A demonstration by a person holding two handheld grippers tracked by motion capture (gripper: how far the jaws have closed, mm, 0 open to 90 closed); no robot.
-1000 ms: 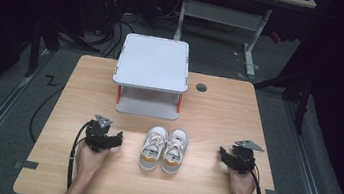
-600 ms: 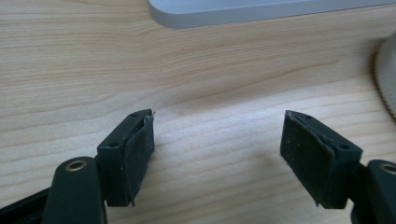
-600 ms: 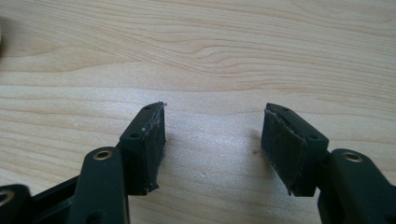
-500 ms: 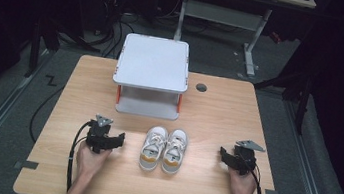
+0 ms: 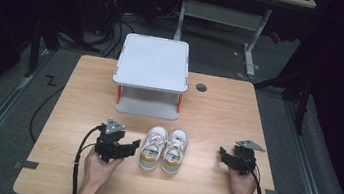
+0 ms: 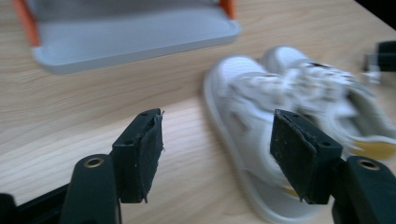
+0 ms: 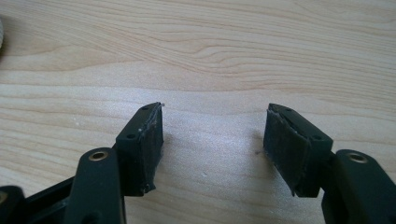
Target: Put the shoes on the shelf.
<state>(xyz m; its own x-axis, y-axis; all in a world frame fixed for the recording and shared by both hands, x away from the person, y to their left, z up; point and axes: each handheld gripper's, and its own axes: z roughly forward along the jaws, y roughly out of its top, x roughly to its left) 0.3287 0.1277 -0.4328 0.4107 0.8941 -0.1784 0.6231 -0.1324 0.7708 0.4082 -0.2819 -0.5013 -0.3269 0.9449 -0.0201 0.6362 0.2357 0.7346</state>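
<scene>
- Table [image 5: 218, 113]: a wooden top that bears everything in the scene, with a small dark round hole toward its far right.
- Two-tier shelf [image 5: 153, 63]: grey trays on orange posts at the far middle of the table; its top tray is bare, and the lower tray [image 6: 135, 37], seen from the left gripper view, also holds nothing (its open front faces the shoes, a likely destination for them).
- Pair of shoes [image 5: 164, 149]: small, white, with yellow heels; they stand side by side at the near middle, toes toward the shelf, touching or nearly so.
- Left gripper [image 5: 129, 148]: just left of the shoes and angled at them, its jaws spread but just now narrowing, with nothing yet between them; the nearest shoe [image 6: 252, 121] lies just ahead.
- Right gripper [image 5: 222, 156]: well right of the shoes, its jaws spread wide over bare wood (apparently waiting its turn).
</scene>
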